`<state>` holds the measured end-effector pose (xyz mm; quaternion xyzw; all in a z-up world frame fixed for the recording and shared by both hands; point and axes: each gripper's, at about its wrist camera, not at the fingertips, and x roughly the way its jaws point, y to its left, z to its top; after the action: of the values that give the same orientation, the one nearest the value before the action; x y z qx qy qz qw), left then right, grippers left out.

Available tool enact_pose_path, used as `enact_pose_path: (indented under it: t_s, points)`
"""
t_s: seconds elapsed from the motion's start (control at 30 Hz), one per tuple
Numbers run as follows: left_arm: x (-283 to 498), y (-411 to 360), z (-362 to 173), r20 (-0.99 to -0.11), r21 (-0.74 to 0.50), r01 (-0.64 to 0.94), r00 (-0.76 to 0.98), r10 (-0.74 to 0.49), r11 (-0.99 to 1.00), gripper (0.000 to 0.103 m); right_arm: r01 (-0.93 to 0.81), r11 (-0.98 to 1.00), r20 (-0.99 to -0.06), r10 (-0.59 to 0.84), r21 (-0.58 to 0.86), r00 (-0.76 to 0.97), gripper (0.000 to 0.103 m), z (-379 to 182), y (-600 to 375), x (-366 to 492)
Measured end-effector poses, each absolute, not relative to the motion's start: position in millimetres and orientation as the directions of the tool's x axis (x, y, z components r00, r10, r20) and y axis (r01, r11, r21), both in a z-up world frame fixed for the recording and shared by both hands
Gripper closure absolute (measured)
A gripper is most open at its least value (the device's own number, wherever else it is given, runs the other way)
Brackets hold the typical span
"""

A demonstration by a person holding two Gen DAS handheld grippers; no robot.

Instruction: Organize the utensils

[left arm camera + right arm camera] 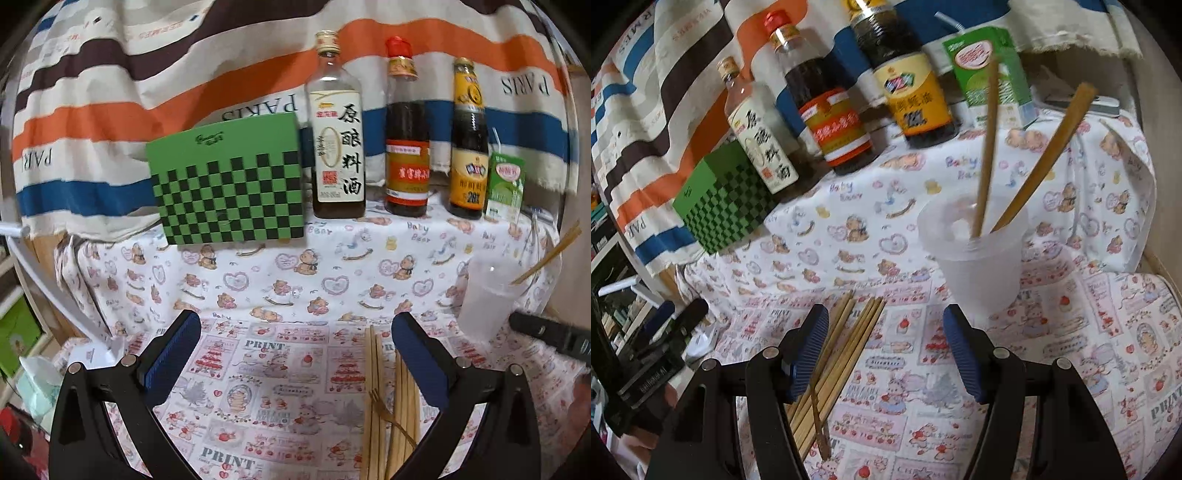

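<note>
Bench, covered with a printed cloth (280, 369). Loose chopsticks (388, 406), a bundle, lie flat near the front edge, with a small fork (386, 415) lying across them. Cup (975, 254), translucent plastic, stands upright toward the right side of the bench, just beyond the bundle; two chopsticks in cup (1039, 162) lean apart against its rim. Back edge, left to right in the left wrist view: checked green box (229, 181), clear bottle (338, 147) with a white label, red-capped bottle (406, 140) of dark sauce, yellow-labelled bottle (467, 147), green carton (506, 188) with a straw; all upright against a striped cloth (147, 92) hung behind. Left claw (295, 358): jaws wide apart, nothing between the pads; the loose chopsticks lie on the cloth under and beside its right finger. Right claw (884, 350): jaws apart, gripping nothing; the bundle passes beneath its left finger, untouched as far as can be seen, and the cup stands just ahead of its right finger.
</note>
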<state>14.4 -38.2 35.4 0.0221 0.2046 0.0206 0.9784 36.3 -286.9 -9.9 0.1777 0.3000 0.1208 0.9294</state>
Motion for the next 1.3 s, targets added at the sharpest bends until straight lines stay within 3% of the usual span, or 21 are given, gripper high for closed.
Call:
enact_pose_path:
  t_s: [0.13, 0.23, 0.4, 0.83, 0.97, 1.07, 1.3]
  points:
    - [13, -27, 38, -0.396, -0.010, -0.046, 0.917, 0.039, 0.999, 0.001, -0.111, 0.934, -0.535, 0.290, 0.341, 0.794, 0.037, -17, -267, 31]
    - [14, -25, 37, -0.388, 0.018, -0.098, 0.917, 0.098, 0.995, 0.001, -0.146, 0.955, -0.543, 0.269, 0.258, 0.796, 0.040, -21, -247, 25]
    - [19, -19, 35, -0.412, 0.016, -0.116, 0.904, 0.112, 0.993, 0.001, -0.278, 0.920, -0.625, 0.393, 0.277, 0.675, 0.067, -40, -221, 30]
    - [25, -9, 31, -0.449, 0.045, -0.202, 0.871, 0.201, 0.978, 0.001, -0.437, 0.894, -0.743, 0.355, 0.093, 0.567, 0.078, -69, -167, 19]
    - [26, -6, 31, -0.456, 0.032, -0.211, 0.867, 0.202, 0.977, 0.001, -0.433, 0.897, -0.751, 0.349, 0.093, 0.561, 0.078, -71, -168, 20]
    - [26, -5, 30, -0.463, 0.030, -0.204, 0.865, 0.194, 0.978, 0.001, -0.438, 0.894, -0.754, 0.352, 0.094, 0.555, 0.085, -70, -168, 19]
    - [29, -4, 27, -0.478, 0.033, -0.204, 0.857, 0.194, 0.978, 0.001, -0.436, 0.889, -0.768, 0.374, 0.138, 0.520, 0.089, -71, -171, 20]
